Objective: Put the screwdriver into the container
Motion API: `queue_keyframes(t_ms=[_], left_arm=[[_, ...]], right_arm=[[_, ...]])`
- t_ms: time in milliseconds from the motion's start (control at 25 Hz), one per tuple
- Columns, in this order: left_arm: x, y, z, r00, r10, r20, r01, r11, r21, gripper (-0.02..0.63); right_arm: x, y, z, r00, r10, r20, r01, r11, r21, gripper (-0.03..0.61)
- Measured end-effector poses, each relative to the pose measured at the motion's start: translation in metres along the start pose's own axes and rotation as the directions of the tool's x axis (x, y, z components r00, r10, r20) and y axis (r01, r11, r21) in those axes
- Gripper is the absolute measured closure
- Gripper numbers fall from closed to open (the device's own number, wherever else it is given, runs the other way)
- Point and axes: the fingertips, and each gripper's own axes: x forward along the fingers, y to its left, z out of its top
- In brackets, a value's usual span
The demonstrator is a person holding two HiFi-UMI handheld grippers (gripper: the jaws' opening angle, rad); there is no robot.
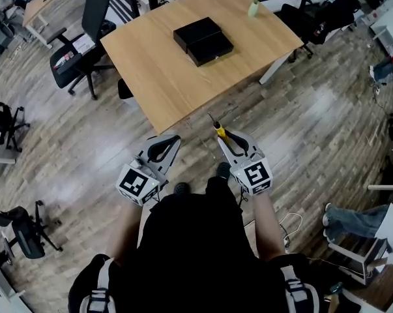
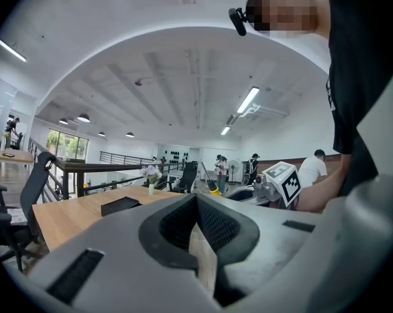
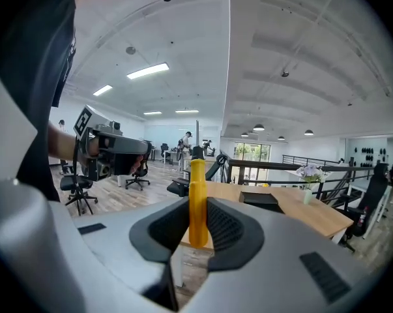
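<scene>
Here, grips the yellow-handled screwdriver (image 3: 197,201) by its handle between the fingers of the right gripper (image 1: 227,137), metal shaft pointing ahead, out over the wood floor (image 1: 313,122) just short of the counter's (image 1: 157,77) near edge. Holds the left gripper (image 1: 173,140) alongside at the same height, fingers pressed together on nothing. Shows the black container (image 1: 203,41) well apart on the counter, with a small vase of flowers (image 1: 254,4) at the far edge.
</scene>
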Motion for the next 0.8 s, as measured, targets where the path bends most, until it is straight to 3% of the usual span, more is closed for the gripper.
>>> queue_keyframes(t_ms=[800], left_arm=[[0.107,-0.018,0.020,0.977,0.215,0.002,-0.215,0.976,0.020,0.592]], right_arm=[[-0.010,-0.122,-0.014,0.981,0.194,0.013,-0.194,0.980,-0.043,0.488]])
